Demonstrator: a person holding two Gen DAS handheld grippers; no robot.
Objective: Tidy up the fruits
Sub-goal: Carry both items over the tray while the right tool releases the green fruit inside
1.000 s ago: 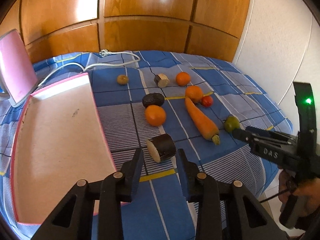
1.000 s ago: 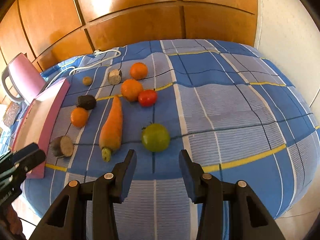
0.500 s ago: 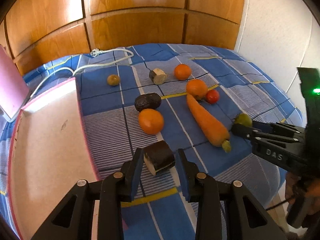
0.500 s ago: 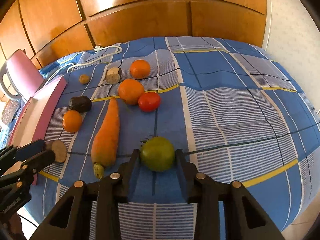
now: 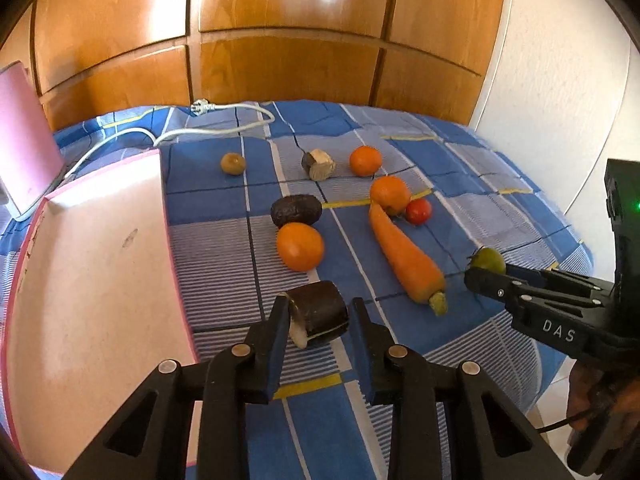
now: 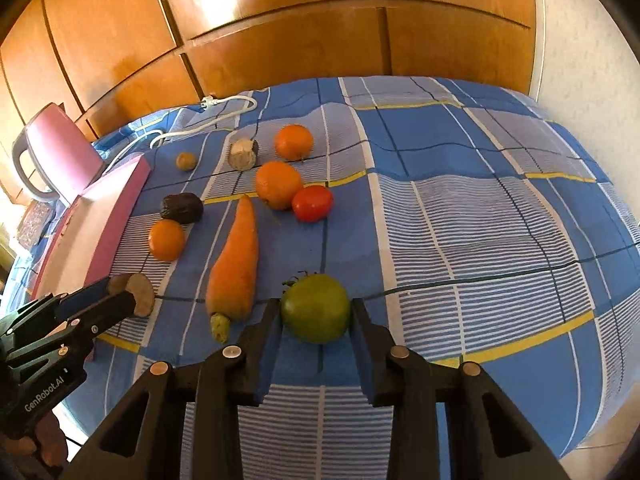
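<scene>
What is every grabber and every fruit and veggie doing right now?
Left gripper: fingers around the dark cut eggplant piece, small gaps showing.
Right gripper: fingers hugging the round green tomato.
Long orange carrot: lying flat on the blue checked bedspread.
Pink tray: nothing in it.

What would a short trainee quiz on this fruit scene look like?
1. True or false: the carrot lies inside the pink tray.
2. What sits between the right gripper jaws? A) green tomato B) red tomato C) avocado
3. Fill in: the left gripper brackets a cut dark ____ piece.

Key: 1 false, it lies on the checked bedspread; 2 A, the green tomato; 3 eggplant, the eggplant piece.
</scene>
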